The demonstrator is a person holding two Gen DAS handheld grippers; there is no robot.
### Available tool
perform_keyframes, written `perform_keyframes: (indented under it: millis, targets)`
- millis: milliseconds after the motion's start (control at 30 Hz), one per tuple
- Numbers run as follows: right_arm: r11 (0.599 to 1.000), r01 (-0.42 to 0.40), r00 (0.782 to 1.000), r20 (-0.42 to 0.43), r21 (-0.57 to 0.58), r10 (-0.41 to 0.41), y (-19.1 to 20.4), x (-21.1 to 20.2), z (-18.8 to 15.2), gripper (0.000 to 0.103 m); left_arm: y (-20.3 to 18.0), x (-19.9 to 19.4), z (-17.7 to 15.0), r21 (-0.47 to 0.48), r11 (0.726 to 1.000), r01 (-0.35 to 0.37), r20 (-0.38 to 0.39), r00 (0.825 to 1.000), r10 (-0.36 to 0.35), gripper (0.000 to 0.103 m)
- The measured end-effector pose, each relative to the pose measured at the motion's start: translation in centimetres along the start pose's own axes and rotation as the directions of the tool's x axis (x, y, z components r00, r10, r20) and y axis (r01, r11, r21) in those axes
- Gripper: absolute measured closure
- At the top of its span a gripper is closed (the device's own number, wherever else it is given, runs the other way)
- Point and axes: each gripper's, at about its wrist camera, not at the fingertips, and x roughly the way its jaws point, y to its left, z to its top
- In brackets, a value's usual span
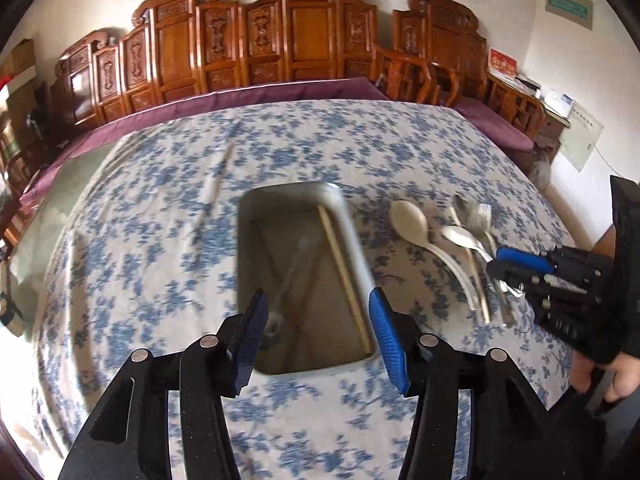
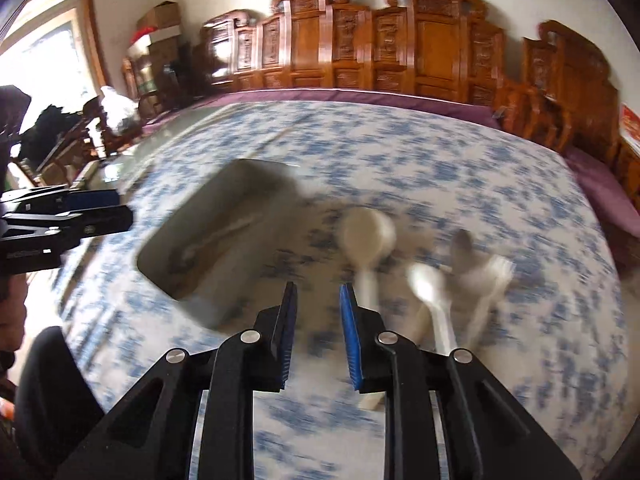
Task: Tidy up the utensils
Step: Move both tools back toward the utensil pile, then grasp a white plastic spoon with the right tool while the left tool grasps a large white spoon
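A metal tray (image 1: 352,240) lies on the blue-flowered tablecloth and holds a wooden chopstick (image 1: 344,276) and a blurred metal utensil (image 1: 288,284). My left gripper (image 1: 318,318) is open and empty above the tray's near end. Right of the tray lie a large white spoon (image 1: 412,224), a smaller white spoon (image 1: 460,238) and a metal fork (image 1: 482,216). My right gripper (image 2: 318,308) is open and empty, just short of the large spoon's handle (image 2: 366,276); it also shows in the left wrist view (image 1: 500,264). The tray (image 2: 236,292) is blurred in the right wrist view.
A lone chopstick (image 1: 218,178) lies on the cloth beyond the tray's left side. Carved wooden chairs (image 1: 304,36) line the table's far edge. The cloth's left side ends at bare glass tabletop (image 1: 52,196). My left gripper appears at the left edge of the right wrist view (image 2: 116,210).
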Motion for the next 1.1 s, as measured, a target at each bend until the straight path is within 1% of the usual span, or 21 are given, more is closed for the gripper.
perform_keyframes:
  millis: [67,200,367,500,700,867,1000,1100]
  targets:
    - [0.999,0.011,1.000,-0.012,0.032,-0.010,-2.5,0.2,-0.5,0.079,-1.0,0.4,0.1,0.001,1.000,0.013,0.002,1.000,-0.013,0.049]
    - [0.997,0.010,0.999,-0.037,0.073,-0.008,-5.7,1.5,-0.8,0.079,-2.9,1.8,0.3,0.014,0.999,0.039,-0.011,0.999,-0.039,0.045]
    - [0.998,0.018,0.997,-0.079,0.065,-0.013,-8.4,3.9,-1.2,0.079,-5.2,3.4,0.3,0.041,0.997,0.064,-0.035,0.997,-0.062,0.045]
    - [0.999,-0.001,0.995,-0.104,0.051,0.006,-8.9,5.2,-1.6,0.079,-6.6,4.5,0.4,0.059,0.995,0.082,-0.049,0.996,-0.079,0.045]
    - [1.000,-0.031,0.991,-0.129,0.002,0.031,-8.2,6.3,-1.4,0.079,-7.9,5.6,0.6,0.071,0.993,0.096,-0.063,0.994,-0.092,0.045]
    - [1.000,-0.017,0.989,-0.147,-0.006,0.016,-8.4,6.6,-1.6,0.079,-8.6,6.3,0.6,0.071,0.992,0.103,-0.073,0.993,-0.098,0.045]
    - [1.000,-0.021,0.987,-0.161,-0.001,0.020,-8.6,6.8,-1.8,0.079,-9.0,6.8,0.4,0.070,0.992,0.103,-0.082,0.992,-0.097,0.045]
    - [1.000,-0.022,0.986,-0.168,-0.020,0.018,-8.1,7.0,-2.0,0.079,-9.2,7.2,0.3,0.073,0.992,0.098,-0.090,0.992,-0.091,0.045]
